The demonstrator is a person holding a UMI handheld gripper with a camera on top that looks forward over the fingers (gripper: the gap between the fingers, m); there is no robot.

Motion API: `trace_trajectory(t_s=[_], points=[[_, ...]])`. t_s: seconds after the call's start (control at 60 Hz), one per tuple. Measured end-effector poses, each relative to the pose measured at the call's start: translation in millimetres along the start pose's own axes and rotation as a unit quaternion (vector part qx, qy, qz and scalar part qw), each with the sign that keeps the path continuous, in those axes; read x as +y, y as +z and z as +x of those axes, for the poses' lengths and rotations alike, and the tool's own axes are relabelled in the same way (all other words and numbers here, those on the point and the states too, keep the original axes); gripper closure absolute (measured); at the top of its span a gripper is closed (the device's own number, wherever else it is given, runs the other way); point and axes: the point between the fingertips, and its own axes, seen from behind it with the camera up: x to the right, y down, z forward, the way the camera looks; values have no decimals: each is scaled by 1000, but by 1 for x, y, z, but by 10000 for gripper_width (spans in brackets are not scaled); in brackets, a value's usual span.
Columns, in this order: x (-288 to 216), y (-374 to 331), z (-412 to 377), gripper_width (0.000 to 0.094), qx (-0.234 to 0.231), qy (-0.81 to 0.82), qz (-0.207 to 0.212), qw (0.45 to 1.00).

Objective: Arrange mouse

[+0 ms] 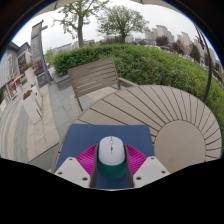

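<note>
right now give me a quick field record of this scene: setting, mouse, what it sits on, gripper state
setting: outdoors, paved area with a slatted wooden table, a wooden bench and a hedge beyond
mouse: white mouse, lying between the fingers
surface: blue mouse mat on the slatted table
gripper: gripper low over the mat, pink pads at either side of the mouse
contact: pads look to be touching the mouse's sides
background: trees and buildings behind the hedge

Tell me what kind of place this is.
Probably an outdoor park or plaza terrace: a wooden bench on paving, a hedge behind it, trees and city buildings beyond. The tongs straddle a mouse on a blue mat.
</note>
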Motion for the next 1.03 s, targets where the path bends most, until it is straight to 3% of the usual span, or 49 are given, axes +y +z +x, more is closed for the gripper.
trace_trajectory(t_s=[0.117,0.133,0.2,0.233,0.433,0.65,0.95,1.033], points=[[12,8,-1,411,21,-14,2,1000],[12,7,-1,373,23,-15,0,1000],[10,-6,5,69,43,-10,-12,999],[4,-11,6,115,47,-9,-16,999],[-4,-138,19,87,72,-19,-70,995],[-12,-266,25,89,77,-36,-61,994],[-18,-311,53,76,135,-33,-36,990],[-19,-312,53,81,129,-26,-29,991]])
